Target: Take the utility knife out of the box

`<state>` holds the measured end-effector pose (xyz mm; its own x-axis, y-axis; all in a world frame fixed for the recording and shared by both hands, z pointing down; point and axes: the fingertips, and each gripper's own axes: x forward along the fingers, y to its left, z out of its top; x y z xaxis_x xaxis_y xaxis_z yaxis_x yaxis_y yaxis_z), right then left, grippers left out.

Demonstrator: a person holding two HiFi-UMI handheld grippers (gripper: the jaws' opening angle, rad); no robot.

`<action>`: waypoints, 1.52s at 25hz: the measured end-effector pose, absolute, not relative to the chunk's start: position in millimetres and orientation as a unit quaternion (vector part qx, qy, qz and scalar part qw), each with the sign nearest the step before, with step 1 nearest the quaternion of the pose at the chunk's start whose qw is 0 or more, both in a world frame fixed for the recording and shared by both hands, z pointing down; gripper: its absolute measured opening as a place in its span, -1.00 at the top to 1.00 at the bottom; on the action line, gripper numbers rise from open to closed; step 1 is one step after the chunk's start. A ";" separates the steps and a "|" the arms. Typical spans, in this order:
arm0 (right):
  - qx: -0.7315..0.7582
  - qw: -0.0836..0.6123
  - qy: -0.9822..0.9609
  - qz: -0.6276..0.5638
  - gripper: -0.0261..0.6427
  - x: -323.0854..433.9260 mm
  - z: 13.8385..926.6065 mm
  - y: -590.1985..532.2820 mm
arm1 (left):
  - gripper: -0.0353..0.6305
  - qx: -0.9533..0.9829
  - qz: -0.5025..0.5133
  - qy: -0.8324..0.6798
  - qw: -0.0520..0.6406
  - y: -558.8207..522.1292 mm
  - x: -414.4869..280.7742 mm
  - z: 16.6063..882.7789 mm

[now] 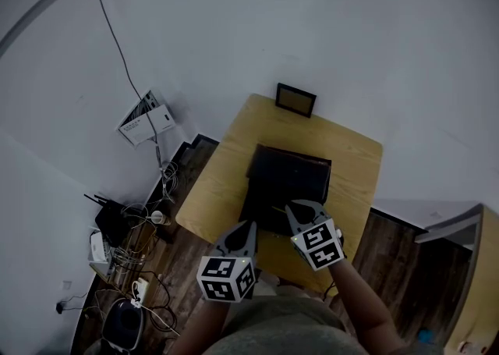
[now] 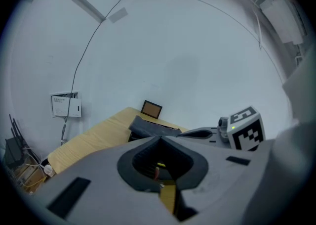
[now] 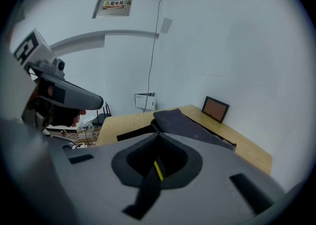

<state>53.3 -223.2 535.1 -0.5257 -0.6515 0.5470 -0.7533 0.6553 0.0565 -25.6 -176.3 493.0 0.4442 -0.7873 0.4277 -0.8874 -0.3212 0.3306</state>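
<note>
Wooden table (image 1: 226, 166) is carrying the black box (image 1: 288, 178). Left gripper (image 1: 245, 228) is hovering at the box's near-left corner with its jaws pressed together and nothing between them. Right gripper (image 1: 299, 209) is hanging over the box's near edge, jaws together too, empty. Small picture frame (image 1: 295, 100) is standing beyond the box's far edge. Utility knife isn't showing clearly, since the box is reading dark inside. A thin yellow strip (image 3: 158, 169) is peeking through the right gripper's jaw hollow, toward the box; cannot tell if that's it.
</note>
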 end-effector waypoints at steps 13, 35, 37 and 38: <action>0.317 0.402 -0.852 0.112 0.92 38.7 613.7 -239.4 | 0.88 0.804 0.100 -0.513 0.283 -216.6 -23.6 504.4; 0.244 0.499 -0.822 0.127 0.73 34.6 673.5 -236.6 | 0.88 0.796 0.100 -0.519 0.297 -240.3 -34.7 515.6; 0.245 0.500 -0.821 0.124 0.74 34.6 673.7 -237.1 | 0.88 0.795 0.099 -0.519 0.296 -240.8 -35.6 515.0; 0.247 0.501 -0.821 0.123 0.78 35.2 673.9 -237.5 | 0.88 0.796 0.098 -0.519 0.296 -240.9 -35.5 514.4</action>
